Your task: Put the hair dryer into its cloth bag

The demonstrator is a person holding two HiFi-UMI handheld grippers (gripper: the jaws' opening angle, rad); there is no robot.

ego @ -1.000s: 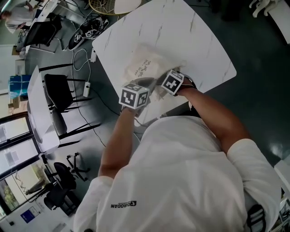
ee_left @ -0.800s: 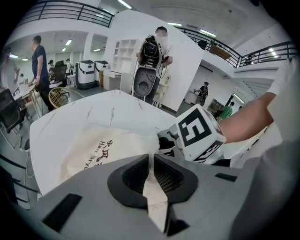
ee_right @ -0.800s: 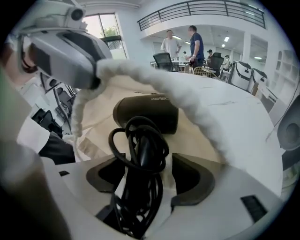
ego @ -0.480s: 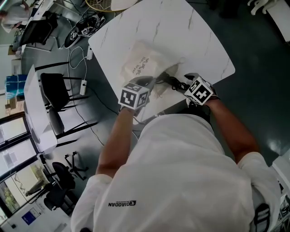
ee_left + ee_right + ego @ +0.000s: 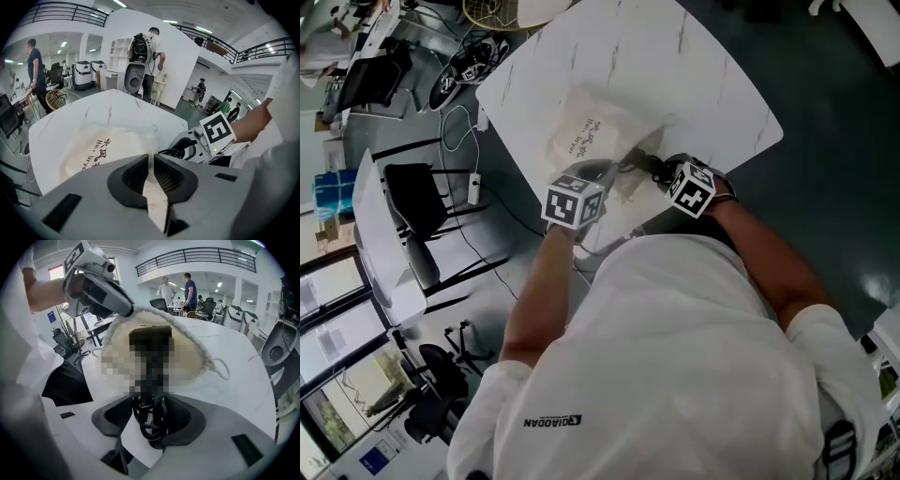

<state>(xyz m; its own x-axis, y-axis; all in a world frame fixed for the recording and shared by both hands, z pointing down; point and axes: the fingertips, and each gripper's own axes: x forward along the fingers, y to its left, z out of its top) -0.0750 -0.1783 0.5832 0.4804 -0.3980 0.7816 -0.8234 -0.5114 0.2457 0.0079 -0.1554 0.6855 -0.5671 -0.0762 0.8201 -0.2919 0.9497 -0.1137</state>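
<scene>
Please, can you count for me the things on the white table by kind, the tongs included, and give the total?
Cloth bag: 1
Hair dryer: 1, at the bag's mouth
Tongs: 2, the left tongs pinching the bag's edge, the right tongs with jaws that have just been closing round the dryer's coiled cable
Total: 4

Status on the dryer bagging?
Left gripper shut on cloth bag rim, mouth held open. Right gripper, jaws just closing on coiled cord. Hair dryer partway in bag, cord outside. Nothing blocking.
</scene>
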